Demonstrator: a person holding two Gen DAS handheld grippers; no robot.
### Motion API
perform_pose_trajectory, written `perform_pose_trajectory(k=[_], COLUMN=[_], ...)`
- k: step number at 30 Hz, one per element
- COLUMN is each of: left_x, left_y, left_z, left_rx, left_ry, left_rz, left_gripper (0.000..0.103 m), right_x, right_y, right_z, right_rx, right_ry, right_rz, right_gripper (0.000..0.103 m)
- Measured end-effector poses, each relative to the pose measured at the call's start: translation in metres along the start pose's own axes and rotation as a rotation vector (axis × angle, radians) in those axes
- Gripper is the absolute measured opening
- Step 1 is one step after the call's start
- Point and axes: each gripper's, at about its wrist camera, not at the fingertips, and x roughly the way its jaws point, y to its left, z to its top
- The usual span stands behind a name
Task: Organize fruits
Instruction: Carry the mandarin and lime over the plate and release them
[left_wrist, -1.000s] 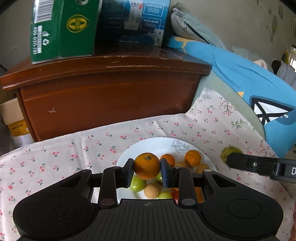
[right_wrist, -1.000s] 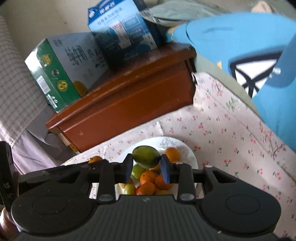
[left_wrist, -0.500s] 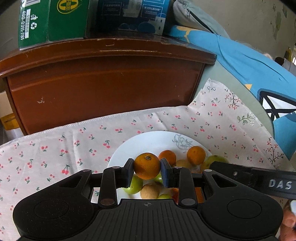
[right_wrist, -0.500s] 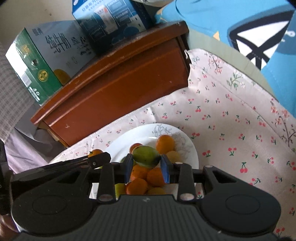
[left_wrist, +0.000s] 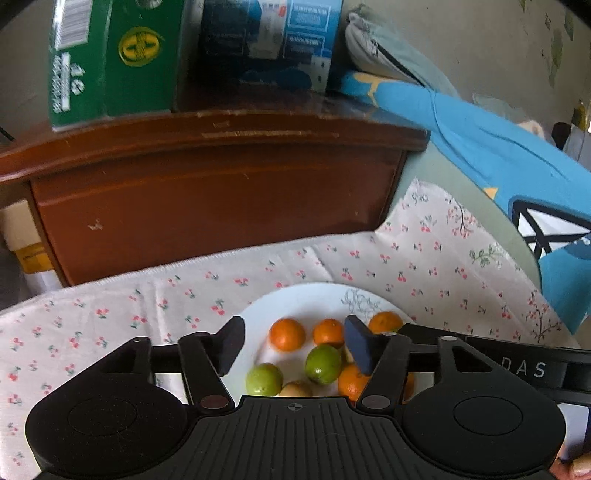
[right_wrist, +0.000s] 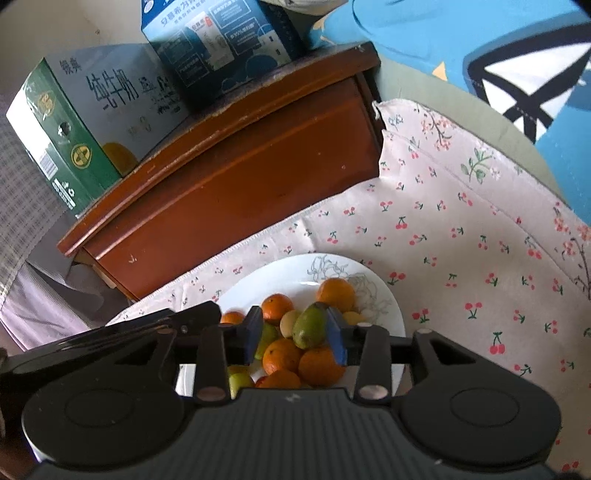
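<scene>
A white plate on a cherry-print cloth holds several oranges and green fruits. My left gripper hovers just above it, its jaws opening wide with nothing between them; an orange lies on the plate below the gap. My right gripper is over the pile with its jaws opening. A green oblong fruit stands tilted between them on the oranges, leaning toward the right pad with a gap at the left pad. The other gripper's black finger shows in each view.
A brown wooden cabinet stands right behind the cloth, with a green carton and a blue carton on top. A blue blanket lies at the right. The cloth spreads out to the plate's left and right.
My left jaws have opened and let go of the orange, which now lies on the plate. My right gripper came down over the plate and loosened off the green fruit, which tipped onto the pile.
</scene>
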Motion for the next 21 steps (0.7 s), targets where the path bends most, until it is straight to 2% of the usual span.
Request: perform_pose_trajectory(k=[4, 9, 11, 15, 17, 21], left_x=[-0.016, -0.037, -0.045, -0.055, -0.062, -0.07], left_y=[0.005, 0.012, 0.012, 0.01, 0.011, 0.011], left_z=[0.006, 0.008, 0.006, 0.003, 0.0, -0.006], left_rx=[-0.032, -0.065, -0.073, -0.068, -0.085, -0.111], left_ry=[-0.013, -0.016, -0.01, 0.007, 0.009, 0.026], left_rz=[0.03, 0.06, 0.075, 0.107, 0.122, 0.145], left_gripper=[0.076, 0.081, 0.084, 0.085, 0.091, 0.093], right_x=[-0.007, -0.018, -0.022, -0.032, -0.035, -0.043], right_y=[0.004, 0.013, 0.018, 0.028, 0.03, 0.033], right_z=[0.005, 0.009, 0.01, 0.006, 0.004, -0.001], right_rx=[-0.011, -0.038, -0.062, -0.11, -0.12, -0.123], right_ry=[-0.025, -0.043, -0.043, -0.041, -0.026, -0.02], right_rz=[-0.007, -0.004, -0.017, -0.049, -0.076, -0.093], right_gripper=[0.049, 0.059, 0.065, 0.07, 0.076, 0.08])
